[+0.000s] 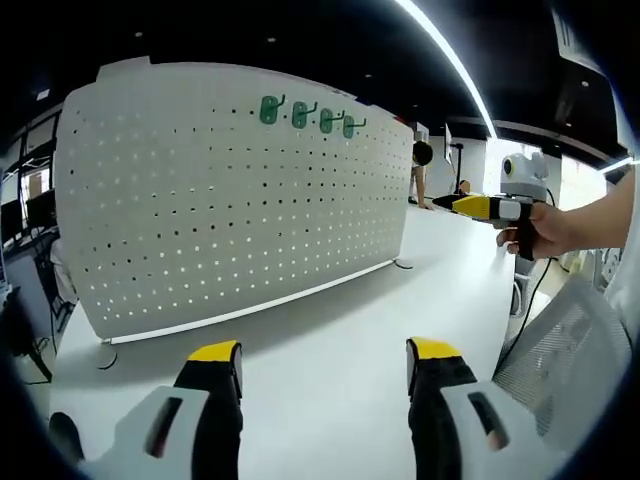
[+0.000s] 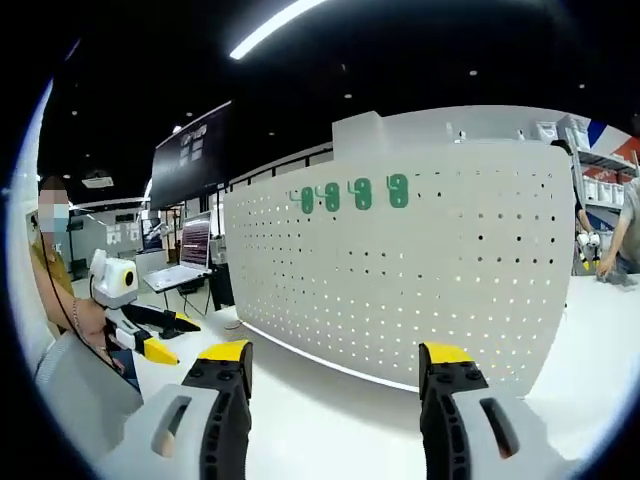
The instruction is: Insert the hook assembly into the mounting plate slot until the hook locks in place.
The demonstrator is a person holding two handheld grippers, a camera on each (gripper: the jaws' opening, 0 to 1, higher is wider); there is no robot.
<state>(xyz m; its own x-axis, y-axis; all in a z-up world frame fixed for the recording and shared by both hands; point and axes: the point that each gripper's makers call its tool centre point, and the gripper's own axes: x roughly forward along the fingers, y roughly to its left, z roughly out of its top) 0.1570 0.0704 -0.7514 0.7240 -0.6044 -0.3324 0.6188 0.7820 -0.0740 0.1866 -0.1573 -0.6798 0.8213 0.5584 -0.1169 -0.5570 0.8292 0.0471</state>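
4 green hooks (image 1: 305,115) hung atop white pegboard (image 1: 230,220).

I'm in an open-plan office or lab: dark ceiling with long strip lights (image 1: 450,60), white worktable (image 1: 330,350) carrying an upright white pegboard (image 2: 420,270). I also see a laptop (image 2: 190,258) on a desk, a wall screen (image 2: 192,155), and stocked shelves (image 2: 600,180) at the far side.

You face a pegboard (image 1: 230,190) that looks like matt white painted sheet metal, evenly perforated. Its four hooks (image 1: 305,113) are glossy green plastic. Your surface (image 1: 330,350) is smooth white laminate with a soft sheen. Each hand-held gripper (image 2: 335,385) shows matt black jaws, yellow rubbery-looking tips, pale grey plastic shells. Chair back (image 1: 560,350): grey mesh cloth.
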